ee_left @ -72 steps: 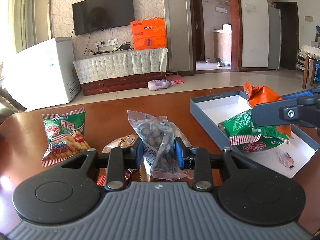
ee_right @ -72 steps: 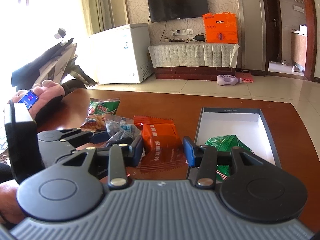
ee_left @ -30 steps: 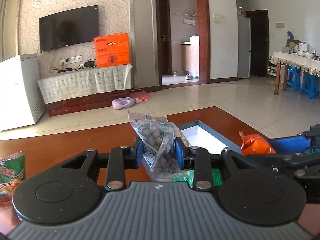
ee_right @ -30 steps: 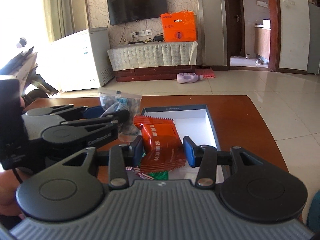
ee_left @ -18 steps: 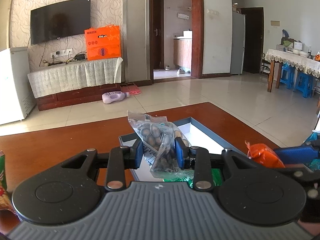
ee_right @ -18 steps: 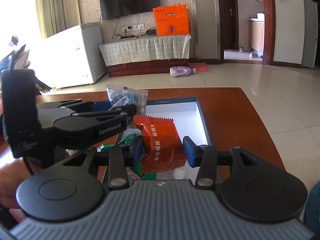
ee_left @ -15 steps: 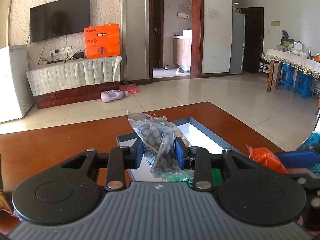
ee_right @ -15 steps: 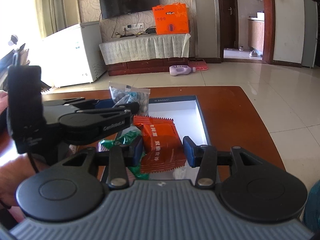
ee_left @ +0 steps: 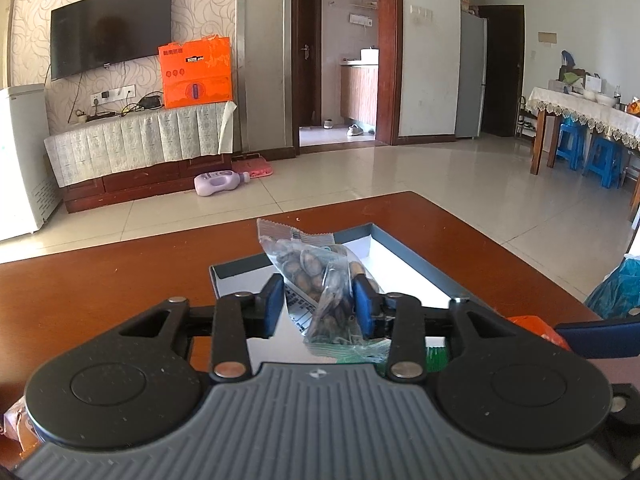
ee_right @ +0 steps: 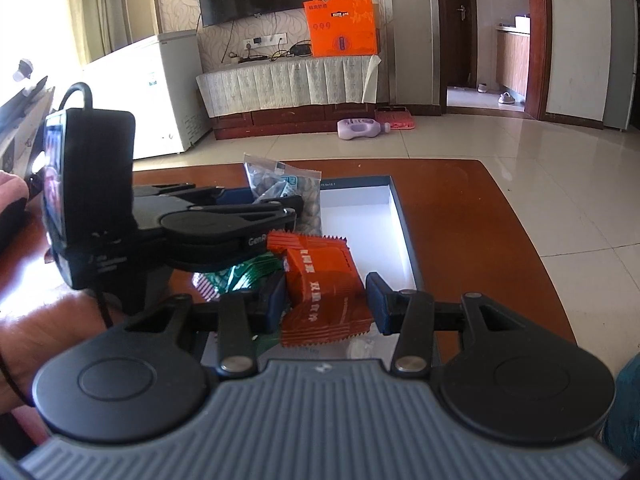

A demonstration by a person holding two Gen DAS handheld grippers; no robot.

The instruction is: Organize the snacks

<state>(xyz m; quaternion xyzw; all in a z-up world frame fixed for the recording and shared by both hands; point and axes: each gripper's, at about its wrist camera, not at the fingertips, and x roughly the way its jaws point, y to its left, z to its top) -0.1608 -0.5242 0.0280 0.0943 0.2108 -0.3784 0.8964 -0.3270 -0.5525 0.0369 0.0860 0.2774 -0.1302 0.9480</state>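
Observation:
My left gripper is shut on a clear packet of dark nuts and holds it over the near end of the grey box with a white floor. The packet also shows in the right wrist view. My right gripper is shut on an orange snack packet, held over the box, just right of the left gripper. A green snack bag lies in the box below both grippers.
The box sits on a brown wooden table whose far edge and right edge are close to it. A small clear wrapper lies in the box's near end. A blue bag is off the table's right side.
Both grippers have carried their packets to the right, from the table's middle to over the box. The left gripper has edged further over the box in the last half second.

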